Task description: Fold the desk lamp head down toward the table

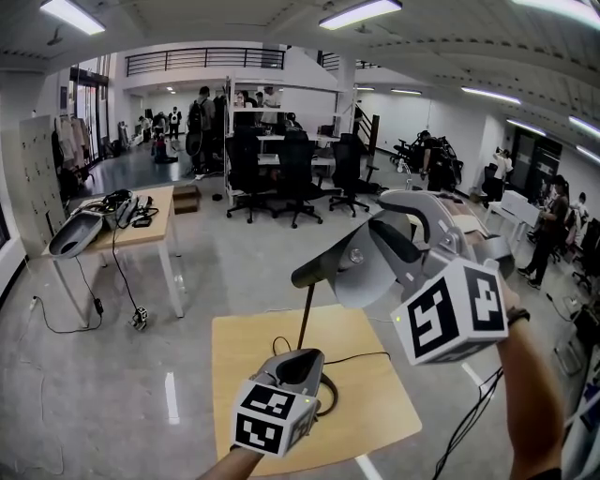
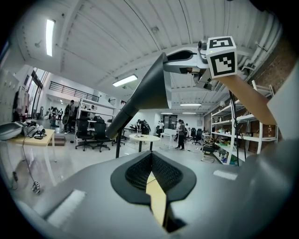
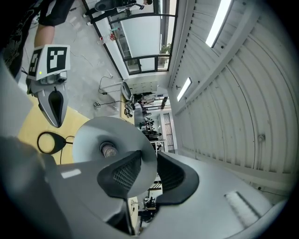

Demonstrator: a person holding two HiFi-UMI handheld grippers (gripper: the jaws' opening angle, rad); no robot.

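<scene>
A: We get bright, even light from ceiling tubes (image 1: 360,13), with streaks of glare on the floor (image 1: 172,398).
B: Yep, we see heavy fisheye bending at edges, and the left gripper (image 2: 151,163) is soft up close.

The right gripper (image 1: 382,227) is gripping the rim of the lamp head (image 1: 326,265), one jaw lying inside the shade and the other arching over its outside. The stem (image 1: 306,319) is running down from just below these jaws to the table (image 1: 375,417). The left gripper (image 1: 302,362) is hovering low, just beside the stem's foot, with the cable (image 1: 361,356) trailing away beside it.
</scene>
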